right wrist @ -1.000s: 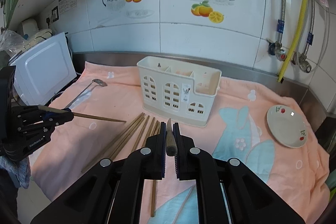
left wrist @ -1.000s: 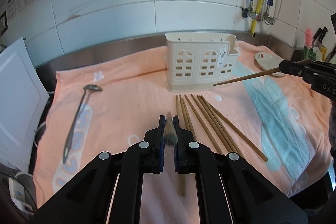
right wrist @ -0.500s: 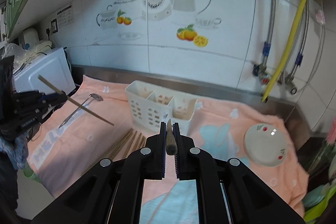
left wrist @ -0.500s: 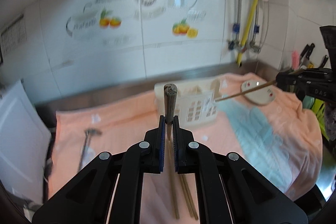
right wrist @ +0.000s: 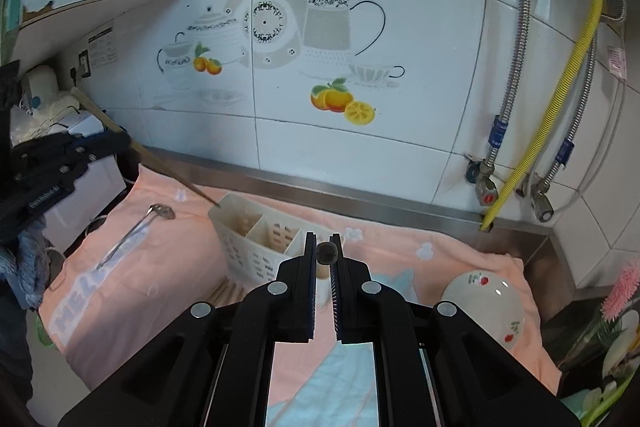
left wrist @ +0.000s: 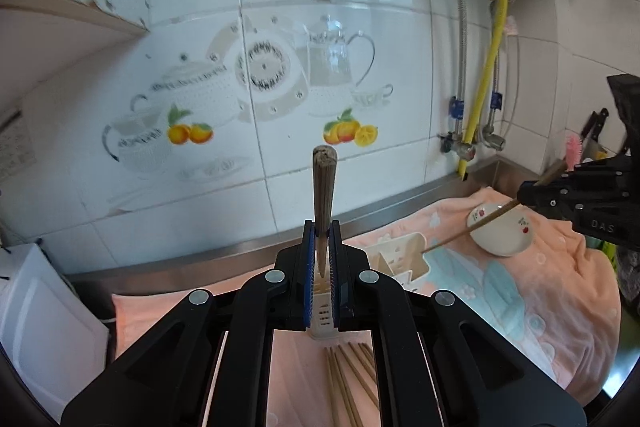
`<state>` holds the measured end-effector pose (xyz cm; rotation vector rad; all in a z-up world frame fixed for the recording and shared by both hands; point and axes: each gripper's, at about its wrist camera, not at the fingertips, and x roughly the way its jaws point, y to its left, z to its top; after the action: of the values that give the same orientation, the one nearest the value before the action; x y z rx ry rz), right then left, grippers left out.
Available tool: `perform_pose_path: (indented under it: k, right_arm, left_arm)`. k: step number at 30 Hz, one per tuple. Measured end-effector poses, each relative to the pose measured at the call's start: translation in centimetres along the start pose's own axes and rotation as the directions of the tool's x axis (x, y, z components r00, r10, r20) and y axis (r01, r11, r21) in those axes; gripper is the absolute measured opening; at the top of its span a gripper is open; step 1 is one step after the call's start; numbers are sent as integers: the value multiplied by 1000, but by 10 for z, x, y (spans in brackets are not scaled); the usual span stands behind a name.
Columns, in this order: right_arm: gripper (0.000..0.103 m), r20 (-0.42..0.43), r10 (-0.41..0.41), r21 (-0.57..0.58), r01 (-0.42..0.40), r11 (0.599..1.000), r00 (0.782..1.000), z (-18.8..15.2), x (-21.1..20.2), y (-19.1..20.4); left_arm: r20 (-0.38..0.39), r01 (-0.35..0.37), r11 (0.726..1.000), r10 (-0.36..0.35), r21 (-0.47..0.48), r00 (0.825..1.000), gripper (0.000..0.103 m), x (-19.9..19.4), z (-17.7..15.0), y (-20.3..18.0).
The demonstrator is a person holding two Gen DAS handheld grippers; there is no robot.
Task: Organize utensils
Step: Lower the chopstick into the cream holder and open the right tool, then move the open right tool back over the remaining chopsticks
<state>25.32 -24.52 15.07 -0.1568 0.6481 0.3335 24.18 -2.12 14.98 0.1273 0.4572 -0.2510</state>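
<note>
Chopsticks: my left gripper [left wrist: 322, 259] was clamped on one chopstick [left wrist: 323, 187], tip angled down at the near corner of the white holder [right wrist: 256, 243] on the pink towel [right wrist: 160, 267]. My right gripper [right wrist: 323, 279] gripped another chopstick [right wrist: 327, 253] above the holder; loose chopsticks [left wrist: 348, 379] lay before it, ladle [right wrist: 136, 235] left, bowl [right wrist: 484, 303] right.

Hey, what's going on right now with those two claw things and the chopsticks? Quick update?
Left gripper shut on a chopstick; right gripper shut on another. Both tips at the white utensil holder, neither dropped in. Loose chopsticks on the towel; nothing blocking.
</note>
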Motion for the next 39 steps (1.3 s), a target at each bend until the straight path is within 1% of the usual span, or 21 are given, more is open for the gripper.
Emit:
perform_pose_path:
  k: [4,8,12,19,25,28,33,34,37,38,39]
  right_arm:
    - [6,-45,8,1,-8,1000,999,5,26,1]
    - [6,-100,7,-12,-8,1000,995,5,53,6]
    - [6,-138,10,-19,-13,1000,990,5,77,11]
    - [7,-166,8,-31,-13,999,986,-1,101,20]
    - [7,-157,3,-26,-7,1000,988,-2,104,23]
    - [14,-139,-24,-44,18,999,990,-2,101,27]
    - [29,-102,-53,-60,47,997,993,-2,89,33]
    - [30,-88,-61,-64,56,996,994,-2,85,35]
    - [32,-66,-68,-64,64,996,996,-3,73,38]
    - [35,-56,-71,-65,68,996,996,-4,68,39]
    - [37,-44,-82,-68,79,995,996,-5,63,41]
  left_arm:
    - [-74,15,1000,-16,-20,997,5,36,-5,3]
    - [-127,28,999,-34,-46,991,5,60,-13,7]
    - [-163,31,998,-41,-63,986,5,79,-19,11]
    - [-201,36,996,-53,-87,978,6,99,-32,19]
    - [-189,32,995,-49,-94,981,7,96,-35,26]
    - [-169,32,995,-48,-96,984,7,89,-34,28]
    - [-148,26,994,-41,-102,988,9,75,-35,32]
    - [-144,26,994,-41,-104,989,9,72,-35,32]
    - [-128,14,994,-27,-104,991,17,58,-36,34]
    - [-121,8,995,-21,-103,992,21,53,-37,34]
    - [-115,4,995,-16,-102,993,21,47,-38,35]
